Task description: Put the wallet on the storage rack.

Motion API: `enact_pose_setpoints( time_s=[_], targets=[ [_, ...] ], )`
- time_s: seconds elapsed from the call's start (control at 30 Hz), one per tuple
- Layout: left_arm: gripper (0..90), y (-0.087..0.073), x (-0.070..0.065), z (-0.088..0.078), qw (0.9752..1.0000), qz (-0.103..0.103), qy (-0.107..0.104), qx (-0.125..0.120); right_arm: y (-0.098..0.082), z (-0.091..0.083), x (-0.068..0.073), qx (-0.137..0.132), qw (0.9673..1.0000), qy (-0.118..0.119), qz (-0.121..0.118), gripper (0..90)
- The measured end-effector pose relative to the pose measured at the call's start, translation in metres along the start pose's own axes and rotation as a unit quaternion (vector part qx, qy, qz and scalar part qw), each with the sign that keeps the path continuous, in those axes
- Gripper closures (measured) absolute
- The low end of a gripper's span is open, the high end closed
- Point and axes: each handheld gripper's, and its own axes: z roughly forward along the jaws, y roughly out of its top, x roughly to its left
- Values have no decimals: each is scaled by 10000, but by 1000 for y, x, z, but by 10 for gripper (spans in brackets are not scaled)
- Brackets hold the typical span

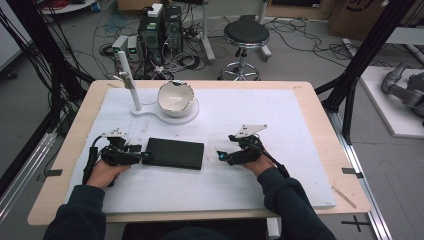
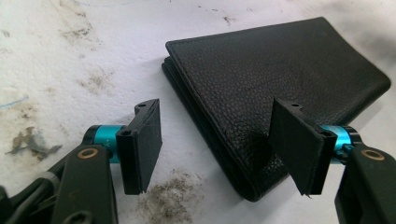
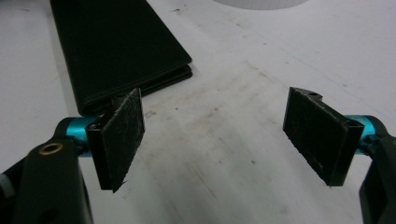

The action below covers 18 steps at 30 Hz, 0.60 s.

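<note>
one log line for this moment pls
scene: wallet flat on mat | left hand-held gripper: open, straddling wallet corner, no grip | right hand-held gripper: open, empty, beside wallet

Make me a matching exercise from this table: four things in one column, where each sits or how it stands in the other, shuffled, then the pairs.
Things:
1. wallet
2. bowl
3. left gripper
4. right gripper

Places or states:
A. on the white stand at the back
B. open over bare mat
C. lying flat, closed, between the hands
D. open, jaws astride the wallet's corner

Pairs: 1-C, 2-A, 3-D, 4-B
</note>
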Motion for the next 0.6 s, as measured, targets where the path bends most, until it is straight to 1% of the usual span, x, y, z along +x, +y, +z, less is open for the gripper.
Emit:
enact_pose_setpoints(
  time_s=[0.03, 0.13, 0.17, 0.27, 0.3, 0.33, 0.37, 0.4, 0.43, 0.47, 0.5, 0.53, 0.6],
  targets=[
    [359, 0, 1, 0, 10000, -18, -58, -3, 0, 0, 0, 0, 10000, 0, 0, 208],
    [432, 0, 1, 0, 9999, -43, -137, -13, 3, 6, 8, -8, 9996, 132, -230, 208],
    [432, 0, 1, 1, 9999, -17, -166, -30, 3, 6, 8, -8, 9996, 132, -230, 208],
    [488, 0, -1, 2, 9997, 158, -165, -96, 4, 9, 13, -24, 9992, 208, -355, 208],
    [521, 0, -3, 3, 9995, 235, -161, -134, 4, 11, 14, -51, 9989, 213, -420, 208],
    [556, 1, -4, 4, 9993, 288, -160, -174, 5, 12, 17, -78, 9984, 269, -497, 208],
    [582, 1, -6, 6, 9992, 321, -114, -211, 6, 13, 19, -120, 9978, 288, -586, 209],
    [599, 3, -7, 9, 9989, 384, -58, -262, 7, 16, 22, -138, 9969, 356, -685, 211],
    [606, 3, -7, 9, 9989, 384, -58, -262, 7, 16, 22, -138, 9969, 356, -685, 211],
    [606, 4, -7, 11, 9988, 405, -35, -269, 8, 18, 24, -154, 9964, 371, -741, 213],
    [617, 5, -8, 12, 9987, 419, 11, -295, 9, 22, 30, -166, 9951, 410, -885, 221],
    [617, 5, -9, 12, 9985, 447, 46, -306, 9, 22, 30, -166, 9951, 410, -885, 221],
    [616, 7, -11, 12, 9975, 563, 208, -384, 10, 26, 36, -153, 9934, 496, -1023, 248]
  ],
)
